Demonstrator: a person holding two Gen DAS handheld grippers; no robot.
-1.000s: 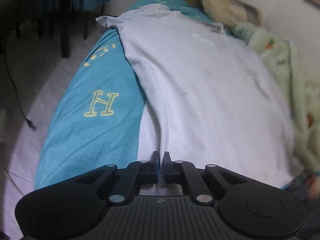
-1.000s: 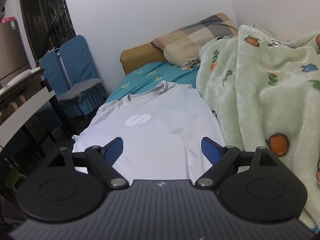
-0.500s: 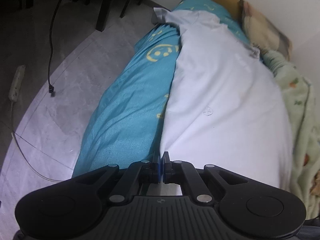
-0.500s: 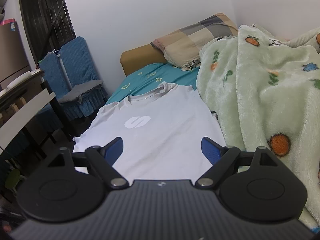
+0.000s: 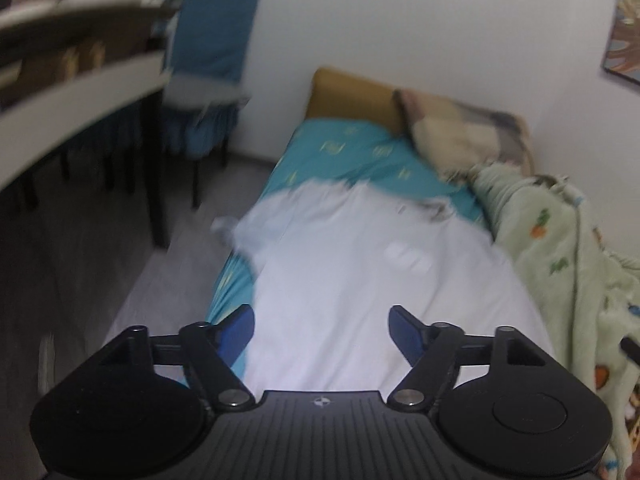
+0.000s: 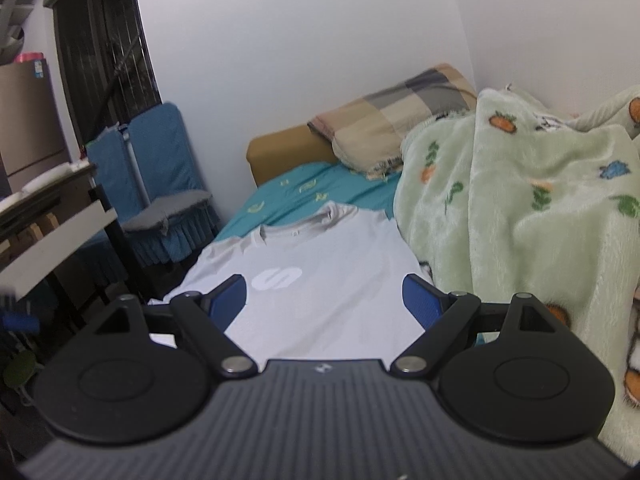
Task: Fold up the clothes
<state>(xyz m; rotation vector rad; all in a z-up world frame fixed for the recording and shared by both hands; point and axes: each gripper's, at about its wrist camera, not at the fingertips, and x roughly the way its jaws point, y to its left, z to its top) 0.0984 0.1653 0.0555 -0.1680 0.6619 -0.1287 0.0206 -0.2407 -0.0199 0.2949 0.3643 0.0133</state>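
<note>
A white T-shirt [image 5: 360, 280] lies spread flat on the teal bed sheet [image 5: 360, 152], collar towards the headboard. The right wrist view shows its pale logo on the T-shirt [image 6: 320, 264]. My left gripper [image 5: 322, 330] hangs above the shirt's near end with its jaws opening and nothing between them; this view is blurred. My right gripper [image 6: 325, 300] also hovers over the shirt's near hem, open and empty.
A green fleece blanket [image 6: 520, 208] is heaped along the right side of the bed, with a checked pillow [image 6: 400, 120] at the head. Blue-covered chairs [image 6: 160, 176] and a table [image 5: 80, 80] stand left of the bed, over grey floor [image 5: 120, 260].
My left gripper let go of the shirt's left edge, opened wide and rose, tilting up so the headboard and wall come into view. The right gripper stayed put.
</note>
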